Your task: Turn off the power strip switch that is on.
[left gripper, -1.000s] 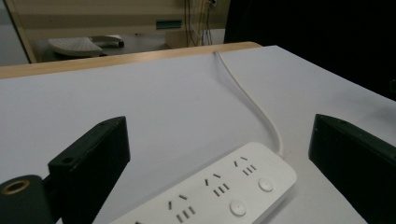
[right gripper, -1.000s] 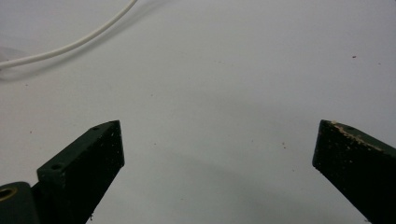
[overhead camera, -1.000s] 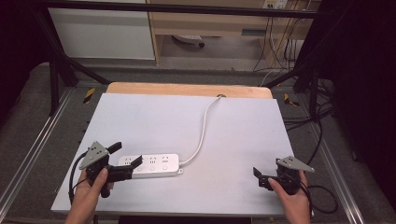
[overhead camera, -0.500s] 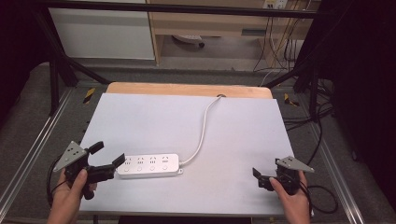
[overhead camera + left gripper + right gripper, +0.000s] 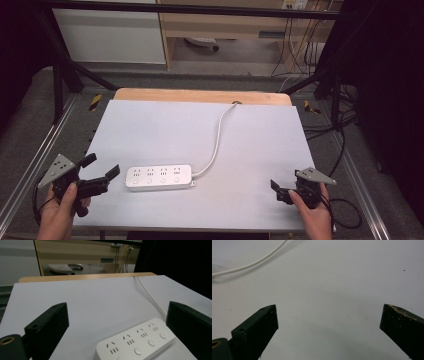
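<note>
A white power strip (image 5: 159,177) lies flat on the pale table sheet (image 5: 165,125), near the front left. Its white cable (image 5: 216,142) curves away to a hole at the far edge. My left gripper (image 5: 102,166) stands open just left of the strip's left end, a small gap apart, jaws pointing at it. In the left gripper view the power strip (image 5: 137,342) lies low between the wide jaws of the left gripper (image 5: 117,312). My right gripper (image 5: 276,191) is open at the front right, over bare sheet. The right gripper (image 5: 329,315) holds nothing; the cable (image 5: 249,265) crosses the top left.
A wooden table edge (image 5: 200,95) shows beyond the sheet. Metal frame rails (image 5: 47,145) run along both sides of the table. Black cables (image 5: 345,210) trail on the floor at the right. A cabinet (image 5: 110,35) and shelf stand behind.
My left gripper has drawn back to the left, from the strip's left end to a spot apart from it. The strip and the right gripper have stayed put.
</note>
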Demonstrator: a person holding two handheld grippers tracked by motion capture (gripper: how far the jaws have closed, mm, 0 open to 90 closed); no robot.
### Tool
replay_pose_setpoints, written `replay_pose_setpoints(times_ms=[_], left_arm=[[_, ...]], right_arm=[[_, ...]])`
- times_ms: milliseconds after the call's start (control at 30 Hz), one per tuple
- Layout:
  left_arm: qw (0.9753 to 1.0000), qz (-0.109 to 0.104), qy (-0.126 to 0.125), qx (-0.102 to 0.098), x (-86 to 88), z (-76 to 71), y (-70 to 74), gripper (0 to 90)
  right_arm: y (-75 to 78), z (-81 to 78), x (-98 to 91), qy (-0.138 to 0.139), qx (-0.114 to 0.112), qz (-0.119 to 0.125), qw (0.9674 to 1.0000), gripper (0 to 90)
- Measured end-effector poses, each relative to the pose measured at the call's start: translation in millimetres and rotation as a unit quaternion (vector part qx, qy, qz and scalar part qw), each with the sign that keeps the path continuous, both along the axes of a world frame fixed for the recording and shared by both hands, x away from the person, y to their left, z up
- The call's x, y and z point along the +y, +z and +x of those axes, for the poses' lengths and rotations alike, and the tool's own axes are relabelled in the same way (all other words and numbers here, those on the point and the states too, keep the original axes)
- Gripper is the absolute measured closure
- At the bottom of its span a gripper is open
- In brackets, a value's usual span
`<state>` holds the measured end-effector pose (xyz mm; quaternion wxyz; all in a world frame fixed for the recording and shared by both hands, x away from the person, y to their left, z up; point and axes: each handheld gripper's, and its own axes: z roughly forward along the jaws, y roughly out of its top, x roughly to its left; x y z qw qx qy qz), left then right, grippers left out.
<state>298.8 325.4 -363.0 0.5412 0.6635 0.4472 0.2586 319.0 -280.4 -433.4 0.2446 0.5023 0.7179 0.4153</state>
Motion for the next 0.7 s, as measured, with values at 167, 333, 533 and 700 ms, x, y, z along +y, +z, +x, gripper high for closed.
replay_pose_setpoints(times_ms=[167, 333, 533, 700], left_arm=[[0.9999, -0.003, 0.012, 0.002, 7.9, -1.8, -2.1, 4.3], [0.9998, -0.001, 0.019, 0.008, 13.9, -1.8, -6.5, 4.3], [0.9995, 0.005, 0.026, 0.017, 20.7, -0.6, -12.1, 4.3], [0.9992, 0.006, 0.033, 0.024, 27.1, 0.4, -17.0, 4.3]], right_arm=[[-0.1, -0.1, 0.1, -0.001, 0.001, 0.000, 1.0000, 2.4], [0.0, -0.2, 0.4, 0.000, 0.001, 0.000, 1.0000, 2.4], [-0.1, -0.2, -0.1, -0.001, 0.001, 0.000, 1.0000, 2.3], [0.0, -0.3, 0.0, -0.001, 0.001, 0.000, 1.0000, 2.3]])
